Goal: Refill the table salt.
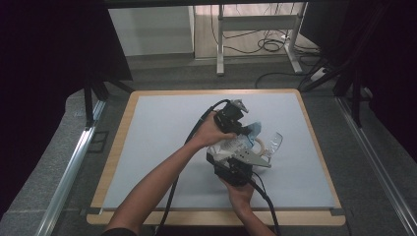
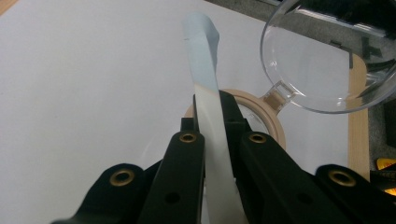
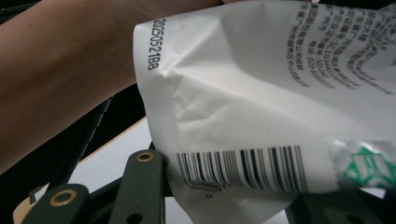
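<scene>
A white packet [image 1: 235, 143] with a light blue top edge is held up over the middle of the mat between both grippers. My left gripper [image 1: 229, 118] is shut on the packet's upper edge [image 2: 204, 56], a thin strip pinched between its jaws [image 2: 212, 107]. My right gripper [image 1: 237, 168] holds the lower part of the packet [image 3: 261, 93], whose barcode and printed date face the camera; the jaws stand either side of it. Just past the packet sits a round container with a beige rim [image 2: 276, 127] and a clear hinged lid [image 2: 317, 60] swung open.
A pale grey mat [image 1: 162, 147] covers the wooden table [image 1: 120, 142]. The container and its lid [image 1: 274, 142] stand right of centre. A person's forearm [image 3: 60, 70] crosses close in front of the right gripper. Black cables trail from both grippers toward the front edge.
</scene>
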